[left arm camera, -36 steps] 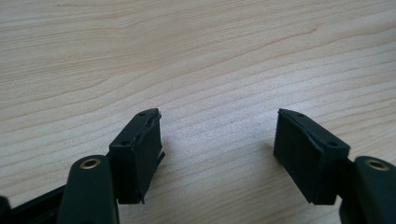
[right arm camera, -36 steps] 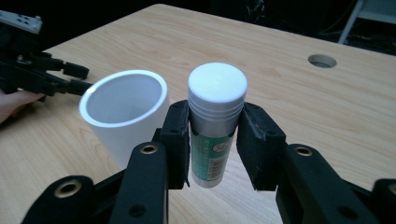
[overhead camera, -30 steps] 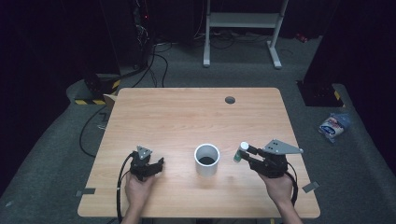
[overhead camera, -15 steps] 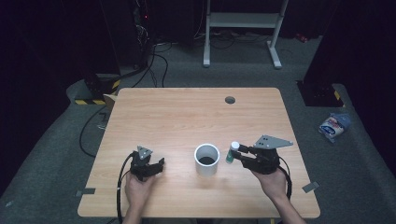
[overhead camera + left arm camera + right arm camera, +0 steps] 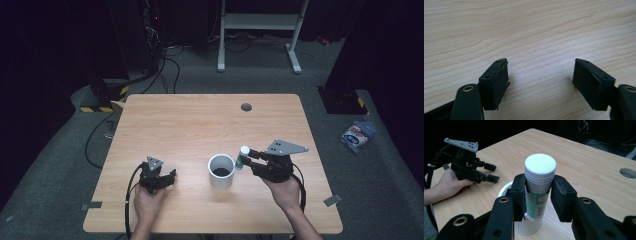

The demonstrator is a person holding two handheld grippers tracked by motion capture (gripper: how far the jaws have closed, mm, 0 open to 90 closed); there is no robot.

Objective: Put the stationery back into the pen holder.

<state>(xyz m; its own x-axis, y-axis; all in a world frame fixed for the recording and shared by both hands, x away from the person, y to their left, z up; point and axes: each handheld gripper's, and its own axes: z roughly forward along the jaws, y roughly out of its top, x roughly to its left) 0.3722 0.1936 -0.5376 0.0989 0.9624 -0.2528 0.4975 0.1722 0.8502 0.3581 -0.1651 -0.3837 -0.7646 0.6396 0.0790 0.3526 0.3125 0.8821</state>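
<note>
Right gripper [image 5: 537, 202] is clamped on a small tube [image 5: 539, 185] with a white cap and a green label, and in the high view it holds that tube upright just beside the rim of the white cup [image 5: 221, 171], on the cup's right side. Judging by how things lie, the pick-up is done and the drop into the cup is left: the tube is near the rim but not yet over the opening, so it has to be carried across, lowered and let go. Left gripper [image 5: 540, 80] rests low over bare table [image 5: 529, 30] with its jaws spread wide and nothing between them, well apart from the cup. Its own view gives that open gap plainly, which the high view, where it is small and dark at [image 5: 156, 176], leaves hard to read. The right gripper view shows the pads pressing both sides of the tube below the cap, and the cup's rim under it. Only the high view gives the layout: cup between the two hands, near the front edge.
</note>
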